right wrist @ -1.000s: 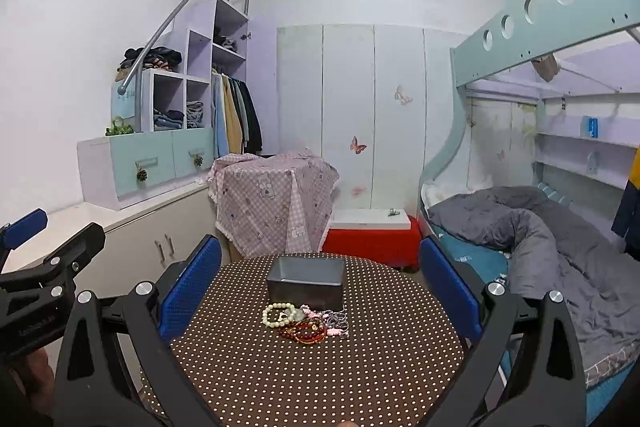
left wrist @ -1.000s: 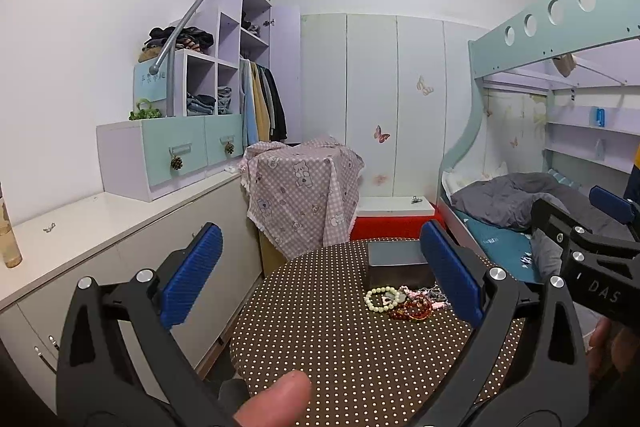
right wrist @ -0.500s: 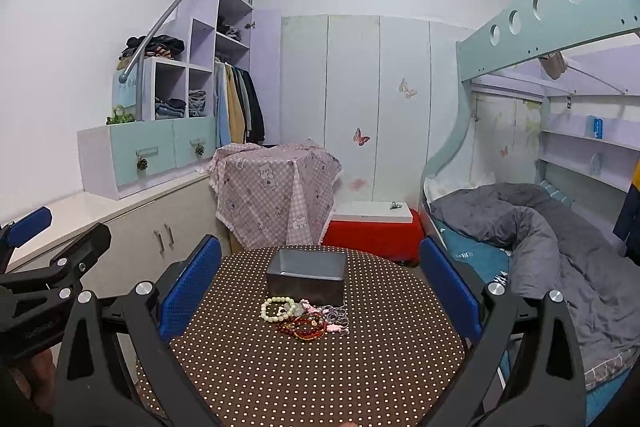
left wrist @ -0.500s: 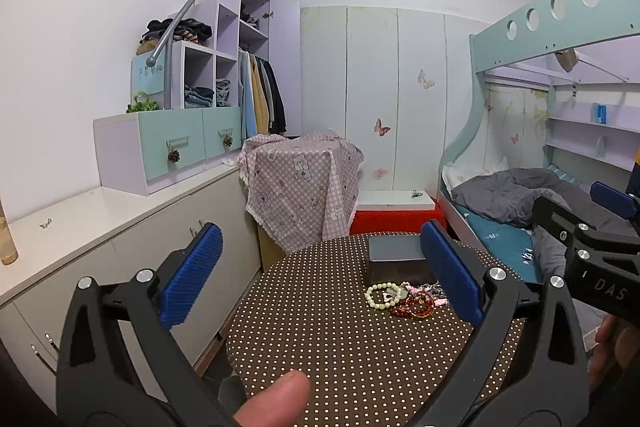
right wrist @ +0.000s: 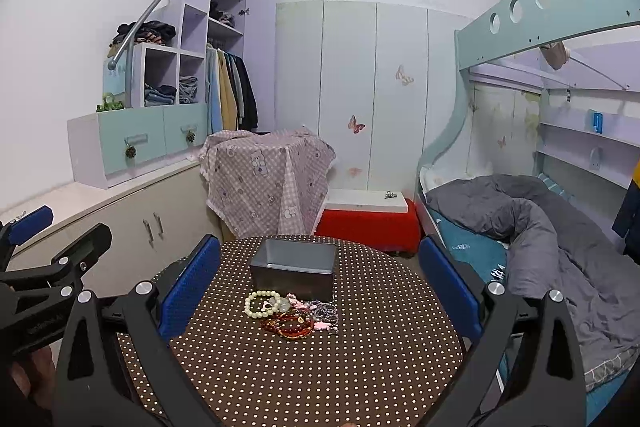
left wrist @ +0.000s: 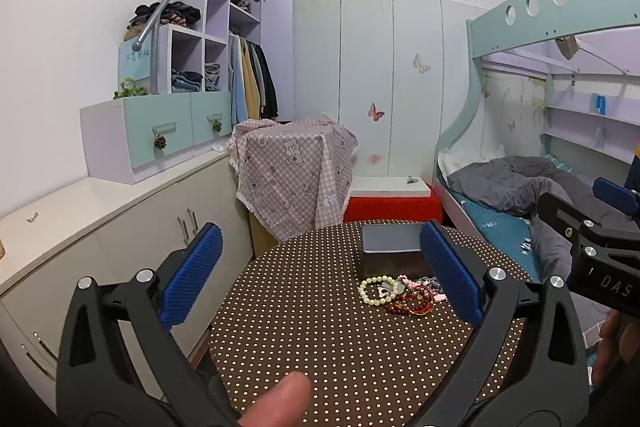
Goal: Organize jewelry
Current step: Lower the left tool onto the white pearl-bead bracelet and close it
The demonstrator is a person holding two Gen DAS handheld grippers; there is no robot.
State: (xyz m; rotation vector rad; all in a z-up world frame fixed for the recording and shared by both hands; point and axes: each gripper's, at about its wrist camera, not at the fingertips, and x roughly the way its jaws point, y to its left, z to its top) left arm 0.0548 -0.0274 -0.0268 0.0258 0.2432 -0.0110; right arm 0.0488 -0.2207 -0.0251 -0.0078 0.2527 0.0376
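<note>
I hold both tongs wide open above the dotted tabletop [right wrist: 320,367], left tongs [left wrist: 320,275] and right tongs [right wrist: 320,279] gripping nothing. The jewelry pile [right wrist: 292,315] lies just in front of the grey tray [right wrist: 294,269], cream bead bracelet [right wrist: 262,303] on its left side.

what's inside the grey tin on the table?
Right wrist view shows the grey tin open-topped: bare far wall and a strip of floor, no jewelry visible. The near wall hides the front of the floor. The jewelry pile lies on the table in front.
</note>
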